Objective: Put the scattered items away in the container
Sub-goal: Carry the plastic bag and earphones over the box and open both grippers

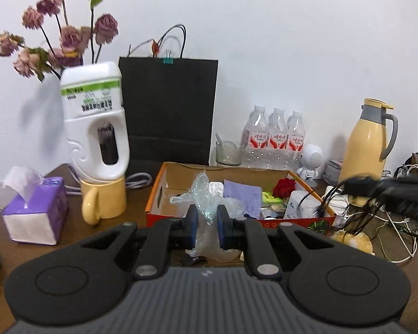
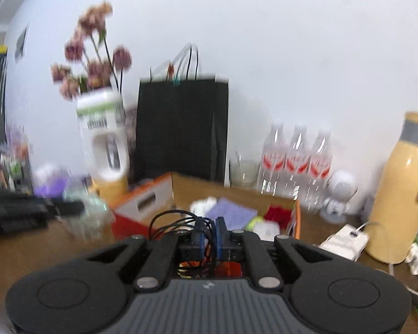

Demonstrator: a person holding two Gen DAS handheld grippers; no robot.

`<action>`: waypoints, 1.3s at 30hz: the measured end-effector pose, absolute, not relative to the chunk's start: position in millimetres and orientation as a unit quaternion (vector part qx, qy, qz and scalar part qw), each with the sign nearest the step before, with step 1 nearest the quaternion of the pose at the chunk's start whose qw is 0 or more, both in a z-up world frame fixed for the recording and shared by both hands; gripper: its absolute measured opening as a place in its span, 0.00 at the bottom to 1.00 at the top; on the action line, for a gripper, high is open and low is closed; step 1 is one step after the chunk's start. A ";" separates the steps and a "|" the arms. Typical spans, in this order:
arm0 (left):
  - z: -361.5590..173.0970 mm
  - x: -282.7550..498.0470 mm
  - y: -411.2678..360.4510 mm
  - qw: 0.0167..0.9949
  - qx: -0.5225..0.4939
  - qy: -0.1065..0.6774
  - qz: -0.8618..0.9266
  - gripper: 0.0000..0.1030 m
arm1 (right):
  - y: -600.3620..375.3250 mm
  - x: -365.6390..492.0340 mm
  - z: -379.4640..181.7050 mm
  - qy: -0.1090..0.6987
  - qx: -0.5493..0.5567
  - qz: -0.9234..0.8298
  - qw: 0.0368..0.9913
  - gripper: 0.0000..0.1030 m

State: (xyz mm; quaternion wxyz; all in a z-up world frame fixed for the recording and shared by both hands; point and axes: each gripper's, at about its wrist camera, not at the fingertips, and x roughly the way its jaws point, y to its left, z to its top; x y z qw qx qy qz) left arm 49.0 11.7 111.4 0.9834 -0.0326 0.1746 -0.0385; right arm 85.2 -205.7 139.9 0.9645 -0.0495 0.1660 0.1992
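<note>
On the brown desk (image 1: 69,250) stands an orange cardboard box (image 1: 156,192), the container, already holding crumpled clear plastic, a purple cloth (image 1: 243,194), a red rose head (image 1: 284,186) and a small white pack (image 1: 301,204). Just in front of its near wall, the left gripper (image 1: 206,224) has its jaws nearly closed, pinching a piece of clear plastic wrap (image 1: 206,233) between the blue pads; the wrap hangs down below them and rises above them against the box's contents. At the right edge of that view a dark, blurred gripper (image 1: 404,192) trails black cable (image 1: 328,197) over the box's right end.

From the right wrist view, which is smeared by motion, the right gripper (image 2: 209,235) is clamped tight on a bundle of thin black cable (image 2: 172,220) that loops up and to the left of the pads, in front of the box (image 2: 142,197).

Behind the box stand a black paper bag (image 1: 170,111), 3 water bottles (image 1: 276,133), a glass cup (image 1: 230,153) and a small white robot figure (image 1: 310,161). To the left, an upturned white bottle (image 1: 94,128) with dried roses sits in a yellow mug (image 1: 106,200), near a purple tissue box (image 1: 36,214). A yellow thermos jug (image 1: 370,142) stands at the right, with white cables (image 1: 398,233) tangled on the desk near it
</note>
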 end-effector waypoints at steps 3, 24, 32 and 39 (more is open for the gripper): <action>110.4 28.5 8.2 0.985 -0.030 0.168 -0.037 0.14 | -211.7 61.6 153.9 0.149 -0.033 0.197 0.969 0.06; 109.5 -66.5 -17.3 0.989 0.008 0.136 -0.052 0.15 | -215.6 -50.3 159.5 0.117 0.014 0.200 0.973 0.07; 138.8 32.8 -0.3 0.988 -0.014 0.142 -0.061 0.15 | -197.3 34.7 186.5 0.118 0.021 0.229 0.966 0.07; 153.0 160.4 7.7 0.981 0.000 0.190 -0.045 0.15 | -173.7 166.9 206.5 0.164 0.027 0.230 0.959 0.07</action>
